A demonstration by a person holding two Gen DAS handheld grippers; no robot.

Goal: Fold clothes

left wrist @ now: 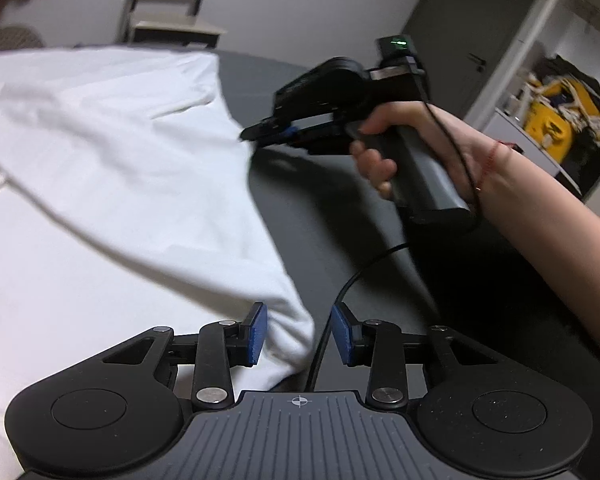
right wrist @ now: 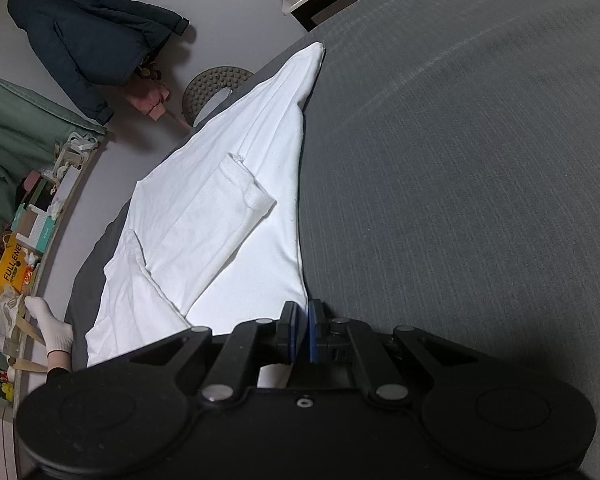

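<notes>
Shirt, white, lies spread on the dark grey bed.

Left wrist view: left claw released, blue pads apart, one pad either side of the shirt's near corner; cloth sits between the jaws but is not pinched. A black cable runs through the same gap. The right claw, in the person's hand, touches the shirt's far edge and lifts it off the bed; motion blur there, so the grip is hard to read in this view. Risks: if the left claw clenches now it may catch the cable with the cloth, or bite too little fabric and lose the corner. With only one end raised, the shirt could drag and bunch rather than fold flat.

Right wrist view: right claw clenched on the shirt edge, pads nearly touching with white cloth between. Shirt stretches away in a long taper toward the bed edge; a sleeve is folded over on top. Risks: grip is thin, right at the hem, so a quick pull could slip it free. Far end sits close to the bed edge and could slide off toward the floor. Loose sleeve may flop out and spoil the fold.
</notes>
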